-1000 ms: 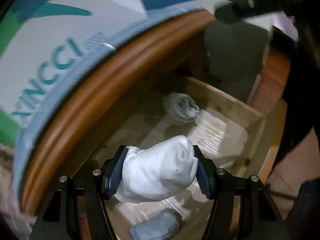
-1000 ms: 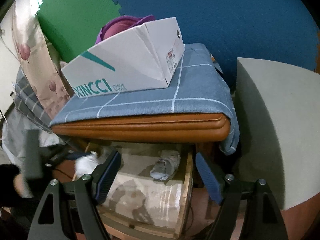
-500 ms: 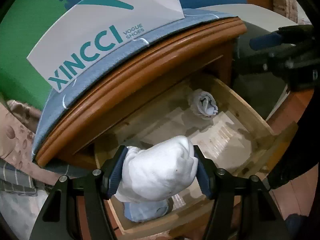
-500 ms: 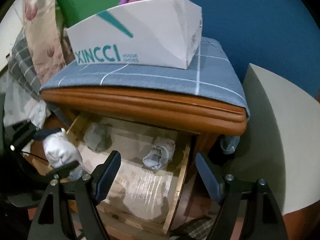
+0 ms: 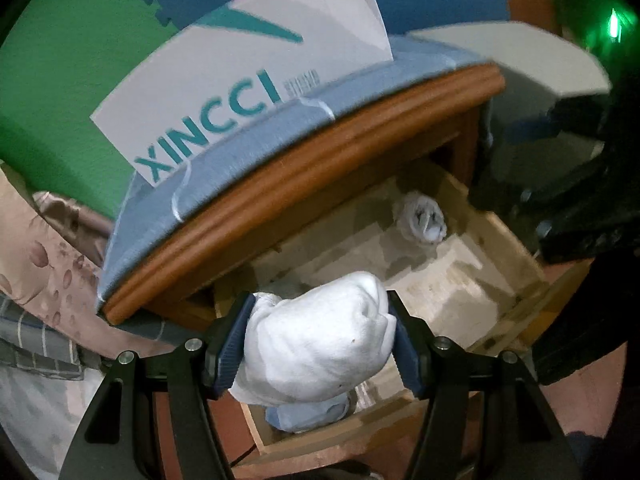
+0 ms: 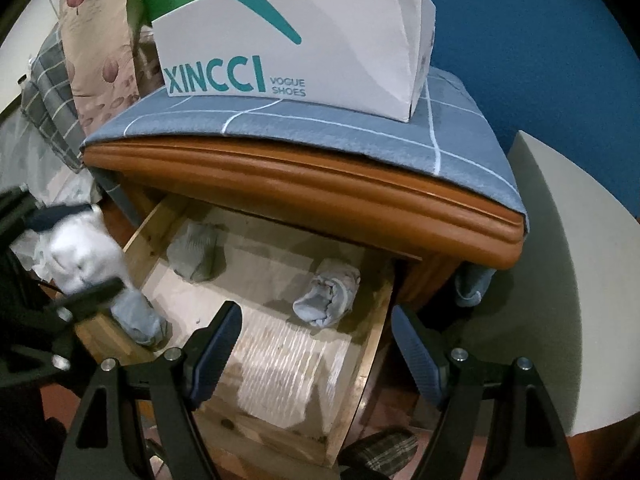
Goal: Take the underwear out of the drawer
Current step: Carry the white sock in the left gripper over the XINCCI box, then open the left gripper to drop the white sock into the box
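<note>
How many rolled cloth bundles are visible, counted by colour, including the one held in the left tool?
White: 1, the white bundle held in the left tool, lifted above the drawer.
Grey: 1, the grey bundle at the drawer's back.
Light blue: 2, the front-left blue bundle and the blue-white bundle.
Total: 4.

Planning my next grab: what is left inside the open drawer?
Inside the drawer lie three rolled bundles: a grey one at the back left, a light blue one front left, and a blue-white one right. The part under the cabinet top is hidden.
</note>
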`<action>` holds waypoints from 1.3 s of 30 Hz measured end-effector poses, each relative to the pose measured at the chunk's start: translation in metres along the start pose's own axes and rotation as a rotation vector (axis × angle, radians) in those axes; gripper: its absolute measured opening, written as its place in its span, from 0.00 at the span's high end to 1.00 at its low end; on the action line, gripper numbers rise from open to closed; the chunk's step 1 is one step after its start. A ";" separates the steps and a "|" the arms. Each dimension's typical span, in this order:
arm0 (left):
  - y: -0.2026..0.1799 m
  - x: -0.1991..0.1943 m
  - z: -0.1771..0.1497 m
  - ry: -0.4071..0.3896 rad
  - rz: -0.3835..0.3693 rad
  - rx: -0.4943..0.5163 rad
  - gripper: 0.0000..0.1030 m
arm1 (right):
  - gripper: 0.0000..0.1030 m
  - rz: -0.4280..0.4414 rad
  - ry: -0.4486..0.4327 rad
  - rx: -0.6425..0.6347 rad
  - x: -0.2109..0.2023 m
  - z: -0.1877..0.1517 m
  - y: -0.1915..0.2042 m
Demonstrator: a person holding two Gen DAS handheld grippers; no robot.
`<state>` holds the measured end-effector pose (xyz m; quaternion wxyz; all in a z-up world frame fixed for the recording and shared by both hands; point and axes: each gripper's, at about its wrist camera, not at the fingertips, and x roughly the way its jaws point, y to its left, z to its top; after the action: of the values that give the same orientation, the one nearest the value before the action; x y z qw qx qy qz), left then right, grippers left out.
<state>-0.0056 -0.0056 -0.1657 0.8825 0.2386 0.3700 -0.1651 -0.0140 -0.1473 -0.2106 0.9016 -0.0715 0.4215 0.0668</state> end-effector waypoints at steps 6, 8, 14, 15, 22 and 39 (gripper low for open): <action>0.034 -0.047 0.035 -0.103 -0.023 -0.060 0.41 | 0.23 0.010 0.005 0.007 0.001 0.002 -0.001; 0.048 -0.063 0.051 -0.138 -0.025 -0.082 0.41 | 0.23 0.011 0.010 0.002 0.002 0.001 0.000; 0.099 -0.105 0.106 -0.250 -0.017 -0.152 0.40 | 0.23 0.014 0.023 -0.022 0.003 0.000 0.005; 0.108 -0.108 0.115 -0.261 -0.015 -0.167 0.40 | 0.23 0.014 0.024 -0.024 0.003 0.000 0.006; 0.158 -0.105 0.176 -0.291 -0.024 -0.281 0.40 | 0.23 0.019 0.036 -0.037 0.006 -0.001 0.009; 0.209 0.040 0.248 -0.093 -0.044 -0.532 0.39 | 0.23 0.048 0.080 -0.117 0.014 -0.006 0.029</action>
<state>0.2621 0.0289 0.0195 0.9265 -0.0177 0.3645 -0.0920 -0.0150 -0.1190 -0.2280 0.8765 -0.1166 0.4539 0.1100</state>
